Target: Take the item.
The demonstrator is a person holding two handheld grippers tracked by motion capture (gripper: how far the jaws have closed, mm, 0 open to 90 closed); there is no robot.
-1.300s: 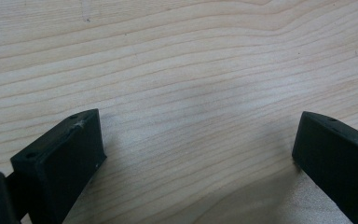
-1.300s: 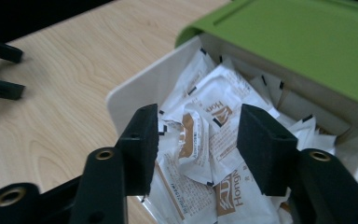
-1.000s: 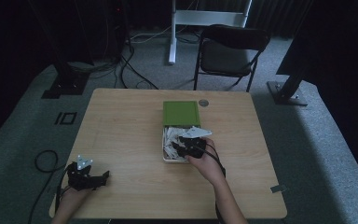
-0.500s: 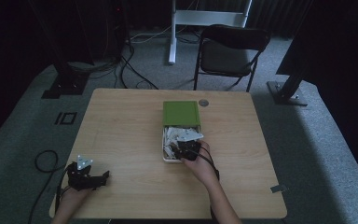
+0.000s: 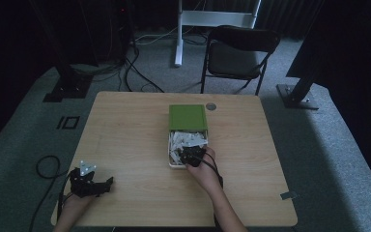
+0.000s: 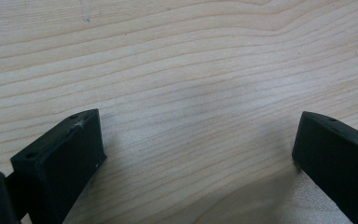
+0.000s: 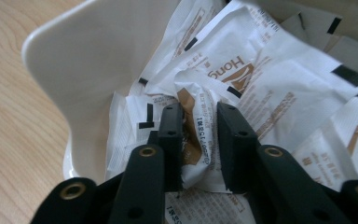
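A white-and-brown sachet (image 7: 200, 135) lay among others in a white box (image 5: 171, 162) with a green lid (image 5: 188, 117), mid-table toward the near edge. The right gripper (image 7: 199, 140) was pinching it between nearly closed jaws. The left gripper (image 5: 89, 181) rested wide open and empty near the wooden table's (image 5: 125, 130) near-left corner. A folding chair (image 5: 236, 53) stood beyond on grey carpet.

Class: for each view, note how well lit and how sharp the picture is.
High view: dim, room around the table nearly black, white box brightest. Left gripper view: evenly lit wood grain, soft shadow between open jaws. Right gripper view: bright, print on the pinched sachet readable, far packets softer.
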